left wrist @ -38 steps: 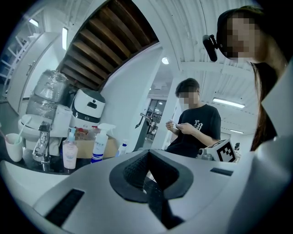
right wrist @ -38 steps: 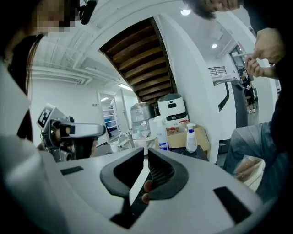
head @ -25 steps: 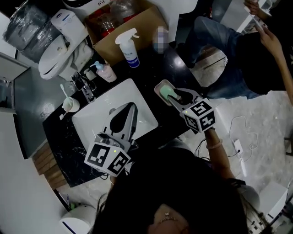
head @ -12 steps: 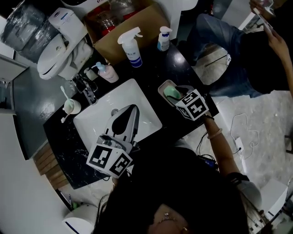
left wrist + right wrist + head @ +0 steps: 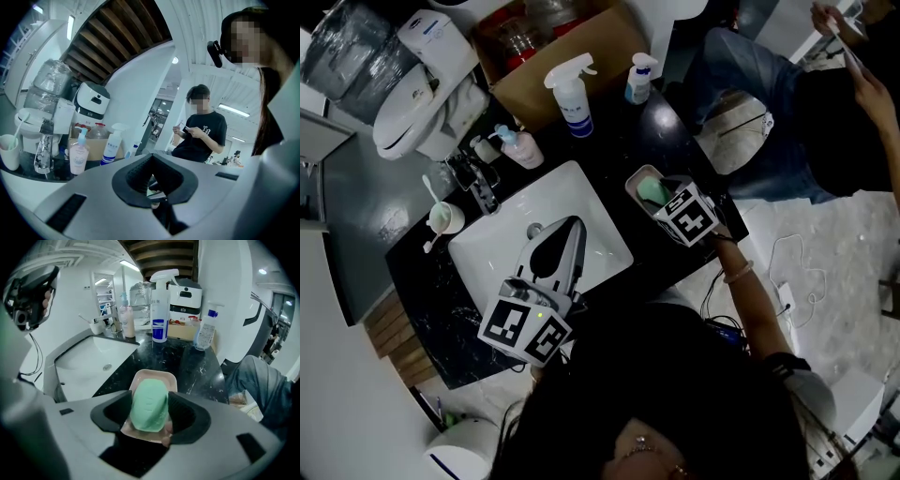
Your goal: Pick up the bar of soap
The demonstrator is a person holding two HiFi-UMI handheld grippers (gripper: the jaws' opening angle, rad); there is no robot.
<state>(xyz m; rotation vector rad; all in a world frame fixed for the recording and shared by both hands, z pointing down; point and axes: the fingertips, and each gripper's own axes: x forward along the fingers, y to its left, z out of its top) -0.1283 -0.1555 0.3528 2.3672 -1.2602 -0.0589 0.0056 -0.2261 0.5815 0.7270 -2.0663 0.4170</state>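
One bar of soap (image 5: pixel 149 405): pale green, oval, smooth, faint ridges moulded on top. It is laid in a pale soap dish (image 5: pixel 155 375) on the black marble countertop (image 5: pixel 190 366), right of the sink (image 5: pixel 581 202). Right gripper (image 5: pixel 664 191): lowered over the dish since a second earlier, jaws just opened wide, soap straddled but not clamped. Left gripper (image 5: pixel 572 225): closed, empty, held over the sink.

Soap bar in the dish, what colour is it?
Soap bar: mint green, clearest in the right gripper view.
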